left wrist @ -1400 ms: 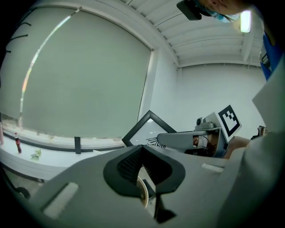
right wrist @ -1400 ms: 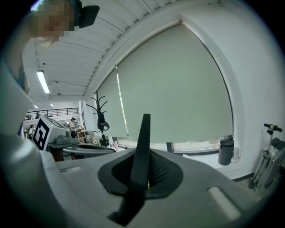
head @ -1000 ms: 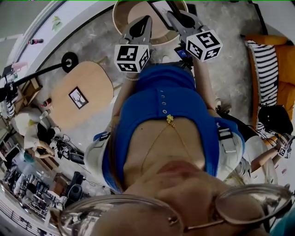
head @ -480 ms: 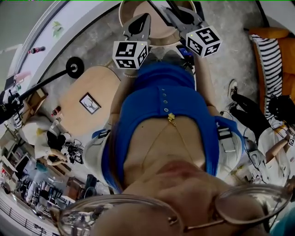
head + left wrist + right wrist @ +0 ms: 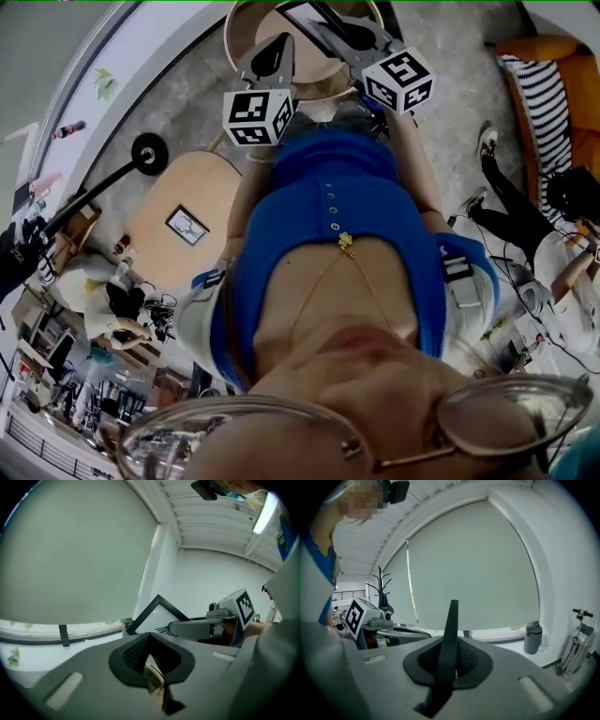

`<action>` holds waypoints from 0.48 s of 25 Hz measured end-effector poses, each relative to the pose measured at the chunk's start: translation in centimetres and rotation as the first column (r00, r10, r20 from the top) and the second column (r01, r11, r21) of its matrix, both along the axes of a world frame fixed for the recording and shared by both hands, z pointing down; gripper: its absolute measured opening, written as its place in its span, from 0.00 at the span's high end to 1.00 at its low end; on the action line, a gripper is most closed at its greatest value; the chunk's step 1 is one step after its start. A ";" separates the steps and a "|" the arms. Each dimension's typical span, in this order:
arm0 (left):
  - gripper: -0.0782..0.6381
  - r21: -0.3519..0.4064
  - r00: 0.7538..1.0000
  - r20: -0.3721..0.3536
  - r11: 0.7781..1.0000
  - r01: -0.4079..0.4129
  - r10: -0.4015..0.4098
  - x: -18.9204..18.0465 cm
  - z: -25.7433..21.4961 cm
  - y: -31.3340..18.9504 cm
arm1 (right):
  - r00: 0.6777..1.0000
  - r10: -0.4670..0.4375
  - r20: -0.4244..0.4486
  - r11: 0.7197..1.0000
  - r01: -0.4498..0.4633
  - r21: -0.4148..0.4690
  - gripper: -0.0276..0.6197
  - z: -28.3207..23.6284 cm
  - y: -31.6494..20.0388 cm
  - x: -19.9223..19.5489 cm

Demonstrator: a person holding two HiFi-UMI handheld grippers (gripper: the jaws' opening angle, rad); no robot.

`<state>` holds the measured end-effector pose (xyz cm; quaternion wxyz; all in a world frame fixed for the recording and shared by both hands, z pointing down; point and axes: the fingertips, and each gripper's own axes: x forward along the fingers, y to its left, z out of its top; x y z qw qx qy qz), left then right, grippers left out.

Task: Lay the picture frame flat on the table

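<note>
Head view shows the person in a blue top (image 5: 328, 216) reaching both tools forward over a round wooden desk (image 5: 242, 42) at the upper edge of the picture. The picture frame (image 5: 305, 13), white-faced with a black border, is up there over that desk, beyond the two marker cubes. Whether it touches the desk top cannot be told.

The right tongs (image 5: 330, 26) are closed on it. In the right gripper view the frame's dark edge stands upright, seen edge-on and pinched between the two pads.

The left tongs (image 5: 281, 45) sit just beside the right ones. In the left gripper view they are closed on a thin brown strip (image 5: 154, 684) that runs between the pads; what that strip belongs to is not clear. In that same view the frame is tilted with one corner pointing up, and the right tool's arm lies across its lower part.

A second round desk (image 5: 155, 239) stands to the left on the grey floor, well apart, with a small framed picture (image 5: 187, 225) lying on it.
</note>
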<state>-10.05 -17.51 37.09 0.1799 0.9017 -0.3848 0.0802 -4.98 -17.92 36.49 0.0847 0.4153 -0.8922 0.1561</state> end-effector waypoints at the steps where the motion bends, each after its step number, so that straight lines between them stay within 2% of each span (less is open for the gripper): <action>1: 0.89 -0.005 1.000 -0.002 1.000 0.009 -0.009 0.3 0.1 -0.3 | 1.000 -0.009 0.000 1.000 0.009 -0.005 0.92 0.1 -0.2 0.3; 12: 0.89 -0.036 0.998 0.021 0.997 0.061 -0.060 2.8 2.1 0.8 | 0.995 -0.103 -0.006 0.994 0.102 -0.049 0.93 2.8 -0.3 1.9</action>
